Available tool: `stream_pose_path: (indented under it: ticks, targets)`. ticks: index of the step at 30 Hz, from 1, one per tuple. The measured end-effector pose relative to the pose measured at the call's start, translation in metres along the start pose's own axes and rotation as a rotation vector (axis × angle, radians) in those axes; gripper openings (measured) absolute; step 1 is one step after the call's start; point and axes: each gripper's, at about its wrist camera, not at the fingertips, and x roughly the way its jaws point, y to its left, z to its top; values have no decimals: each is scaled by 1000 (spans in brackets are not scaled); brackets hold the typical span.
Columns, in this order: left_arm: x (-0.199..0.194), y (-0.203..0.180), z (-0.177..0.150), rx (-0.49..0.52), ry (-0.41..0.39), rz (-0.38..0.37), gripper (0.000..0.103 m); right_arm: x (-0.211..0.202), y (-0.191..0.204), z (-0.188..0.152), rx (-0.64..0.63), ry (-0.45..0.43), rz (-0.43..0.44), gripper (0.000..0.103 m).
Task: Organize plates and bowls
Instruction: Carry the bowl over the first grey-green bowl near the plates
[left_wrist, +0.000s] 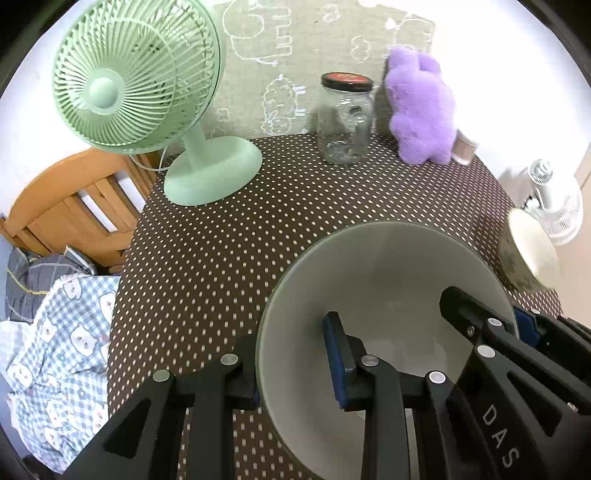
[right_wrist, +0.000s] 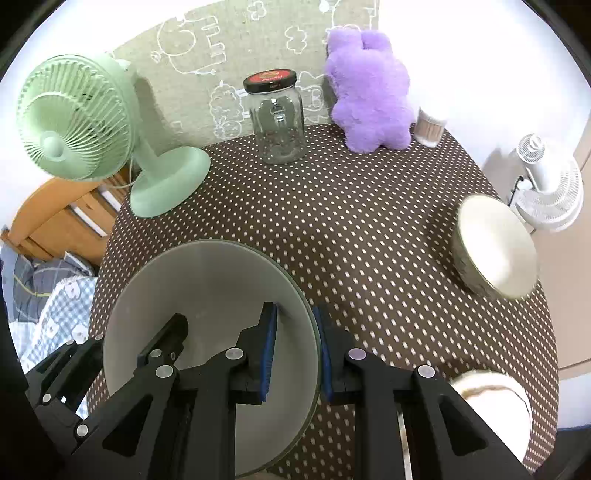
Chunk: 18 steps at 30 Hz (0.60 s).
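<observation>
A large grey bowl (left_wrist: 388, 273) sits on the polka-dot table; it also shows in the right wrist view (right_wrist: 207, 284). My left gripper (left_wrist: 291, 365) straddles its left rim, one finger inside, one outside, jaws partly open around the wall. My right gripper (right_wrist: 295, 354) straddles the right rim the same way, blue pads close to the wall. A cream bowl with a speckled outside (right_wrist: 495, 247) stands at the right edge, also seen in the left wrist view (left_wrist: 532, 247). Another cream bowl (right_wrist: 495, 402) lies near the front right.
A green desk fan (right_wrist: 74, 122) stands back left, a glass jar with a black lid (right_wrist: 277, 118) at the back centre, a purple plush toy (right_wrist: 369, 92) and a small container (right_wrist: 428, 129) back right. A wooden chair (left_wrist: 74, 203) and bedding (left_wrist: 55, 332) lie left of the table (right_wrist: 351, 221).
</observation>
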Motion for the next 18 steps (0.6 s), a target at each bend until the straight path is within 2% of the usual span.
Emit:
stream_pose_path:
  ticks: [12, 18]
  targets:
    - [-53, -12, -44, -4, -8, 8, 27, -58, -12, -47, -12, -12, 11, 24]
    - [-63, -14, -62, -15, -3, 12, 27, -75, -15, -66, -33, -11, 16, 24]
